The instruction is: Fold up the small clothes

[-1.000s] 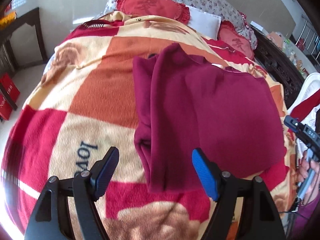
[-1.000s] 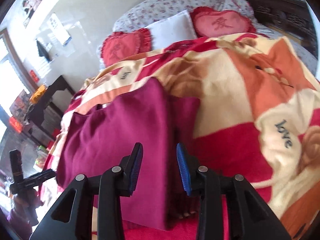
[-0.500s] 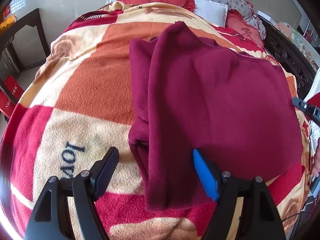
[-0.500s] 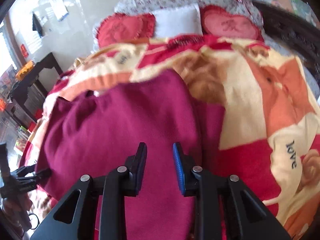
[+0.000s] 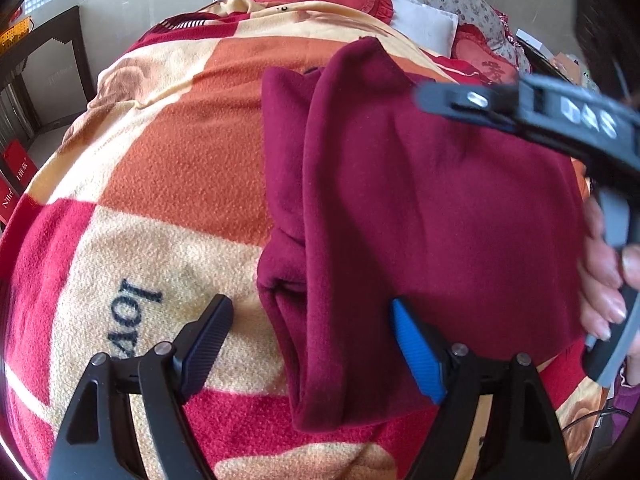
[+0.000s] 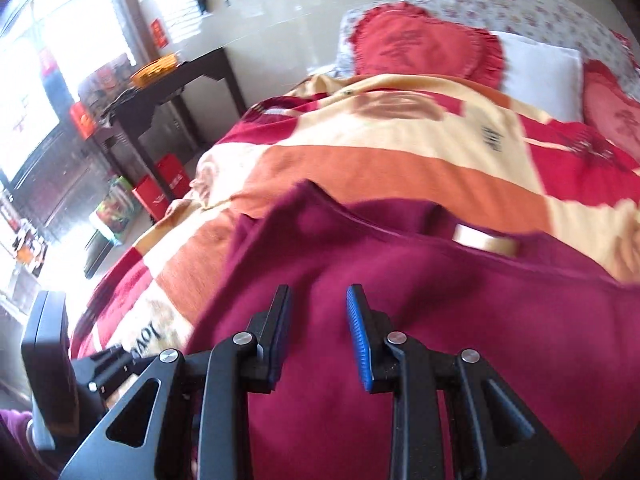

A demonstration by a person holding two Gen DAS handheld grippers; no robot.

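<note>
Blur softens the maroon garment (image 6: 400,320); left tongs (image 5: 312,344) gape, right tongs (image 6: 316,324) narrowly parted, empty

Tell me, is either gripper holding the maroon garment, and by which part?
Neither. The left gripper stands open over the maroon garment; the right gripper has nothing between its fingers.

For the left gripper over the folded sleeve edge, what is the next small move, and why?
Probably lower the left gripper and close it on the near folded edge of the maroon garment. Its jaws have just been opening and stand wide with that edge between them, unpressed. The right gripper holds nothing.
</note>
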